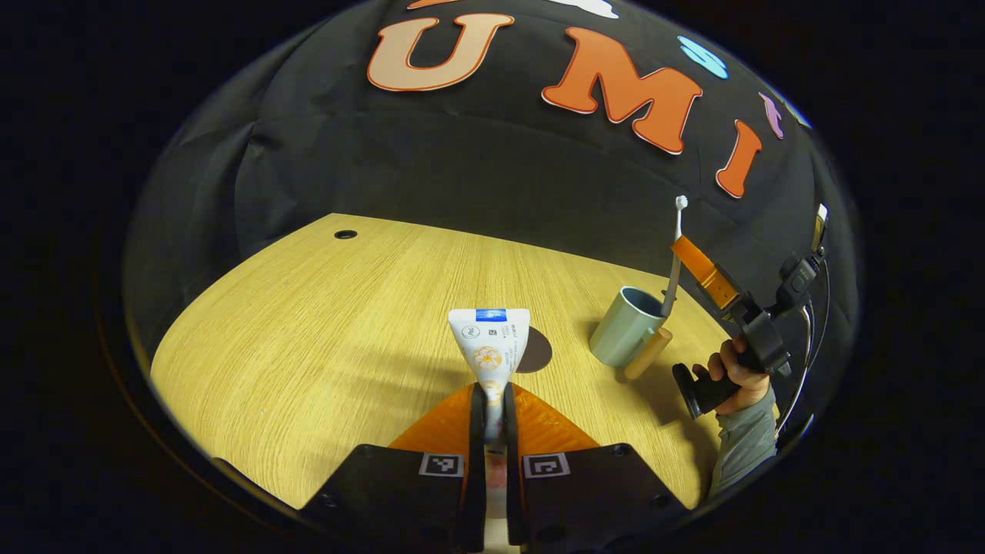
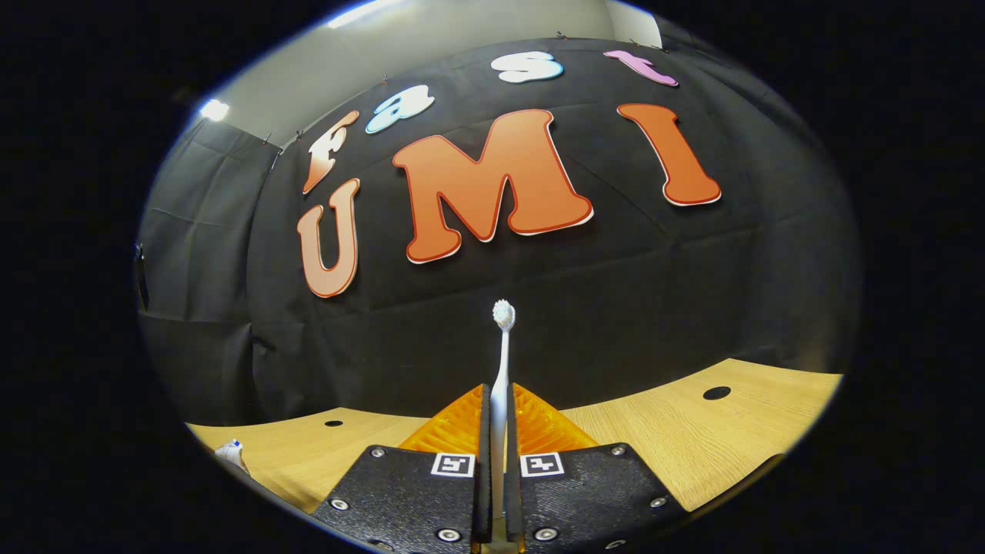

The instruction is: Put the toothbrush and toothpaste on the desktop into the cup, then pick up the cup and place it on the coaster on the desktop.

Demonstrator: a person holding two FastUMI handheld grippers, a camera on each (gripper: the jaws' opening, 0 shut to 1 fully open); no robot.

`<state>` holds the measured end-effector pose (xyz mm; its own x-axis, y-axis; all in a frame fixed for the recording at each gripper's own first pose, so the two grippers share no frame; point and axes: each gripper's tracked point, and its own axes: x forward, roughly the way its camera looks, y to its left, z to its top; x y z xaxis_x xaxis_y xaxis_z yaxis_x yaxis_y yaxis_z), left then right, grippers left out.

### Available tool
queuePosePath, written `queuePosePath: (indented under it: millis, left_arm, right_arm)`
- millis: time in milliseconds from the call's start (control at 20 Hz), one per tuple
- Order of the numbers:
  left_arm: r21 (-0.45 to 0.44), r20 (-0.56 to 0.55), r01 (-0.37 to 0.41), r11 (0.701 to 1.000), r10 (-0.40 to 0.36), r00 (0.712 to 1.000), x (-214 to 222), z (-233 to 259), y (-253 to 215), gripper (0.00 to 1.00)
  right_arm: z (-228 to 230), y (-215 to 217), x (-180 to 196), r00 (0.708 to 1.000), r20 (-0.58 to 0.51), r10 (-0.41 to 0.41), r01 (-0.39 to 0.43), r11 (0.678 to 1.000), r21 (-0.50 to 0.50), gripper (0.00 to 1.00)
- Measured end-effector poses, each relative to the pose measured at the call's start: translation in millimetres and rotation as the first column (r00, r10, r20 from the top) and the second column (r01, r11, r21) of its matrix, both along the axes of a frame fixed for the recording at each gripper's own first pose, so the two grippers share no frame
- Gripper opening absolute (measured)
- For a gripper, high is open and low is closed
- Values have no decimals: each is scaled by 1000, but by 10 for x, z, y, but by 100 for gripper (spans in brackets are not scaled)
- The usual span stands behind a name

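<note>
The left claw is closed on the toothpaste, a flat white tube with a blue band at its wide end and an orange flower print; the small writing on it cannot be read. The tube is held above the desk, which has a light wood grain and a small round black hole near the far edge. Beyond the tube lies the coaster, a dark flat disc, partly hidden. Near it stands the cup, smooth, grey-green, with a tan rod-shaped handle. The right claw grips the toothbrush, a slim white stick with white bristles at the top, which is upright; in the left gripper view its lower end is at the cup's rim. A hand with a grey sleeve holds this claw.
</note>
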<state>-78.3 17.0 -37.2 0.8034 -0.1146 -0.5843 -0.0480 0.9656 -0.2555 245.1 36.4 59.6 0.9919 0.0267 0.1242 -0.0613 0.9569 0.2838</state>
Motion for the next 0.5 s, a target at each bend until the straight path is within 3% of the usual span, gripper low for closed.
queuePosePath:
  millis: [200,500]
  left_arm:
    - [2,17,4,1000,-4,1000,-38,18,-47,14]
    - [-16,35,23,1000,-22,999,64,310,-223,14]
  right_arm:
    - [66,-19,56,999,33,-14,13,1000,21,7]
    - [-153,55,3,1000,-23,-2,2,1000,-22,7]
